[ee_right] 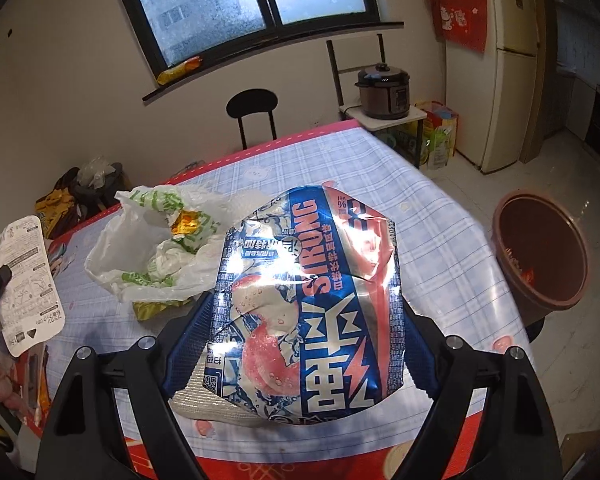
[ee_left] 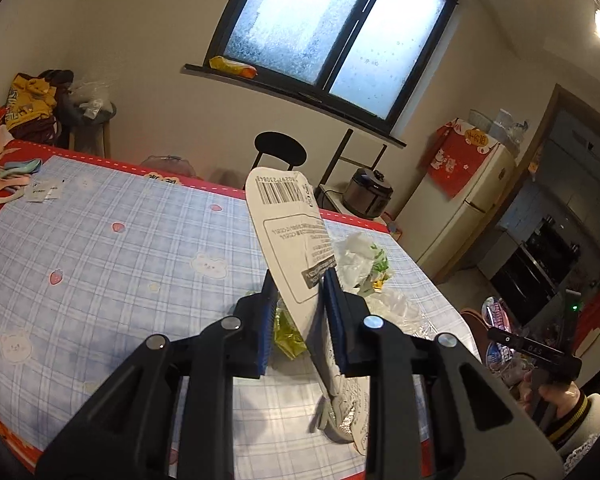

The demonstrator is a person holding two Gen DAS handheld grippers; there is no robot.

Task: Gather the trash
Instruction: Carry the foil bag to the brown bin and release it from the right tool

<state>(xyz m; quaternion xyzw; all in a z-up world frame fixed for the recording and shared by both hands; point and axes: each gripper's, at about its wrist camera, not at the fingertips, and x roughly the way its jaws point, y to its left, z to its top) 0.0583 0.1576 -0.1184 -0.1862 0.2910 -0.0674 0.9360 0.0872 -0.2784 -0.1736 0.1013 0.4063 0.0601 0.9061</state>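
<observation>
My left gripper (ee_left: 300, 280) is shut on a white cardboard package backing (ee_left: 290, 232) with a barcode, held upright above the table. The backing also shows at the left of the right wrist view (ee_right: 24, 280). My right gripper (ee_right: 304, 312) is shut on a crushed blue, red and silver drink can (ee_right: 300, 300), which also shows in the left wrist view (ee_left: 498, 320). A crumpled white and green plastic bag (ee_right: 156, 248) with wrappers lies on the blue checked tablecloth (ee_right: 360, 168), beyond both grippers; it shows in the left wrist view (ee_left: 360, 260) too.
A brown round bin (ee_right: 540, 256) stands on the floor right of the table. A black chair (ee_right: 252, 108), a rice cooker (ee_right: 384, 88) on a stand and a fridge (ee_right: 500, 60) are beyond. Spoons and papers (ee_left: 16, 184) lie at the table's far left.
</observation>
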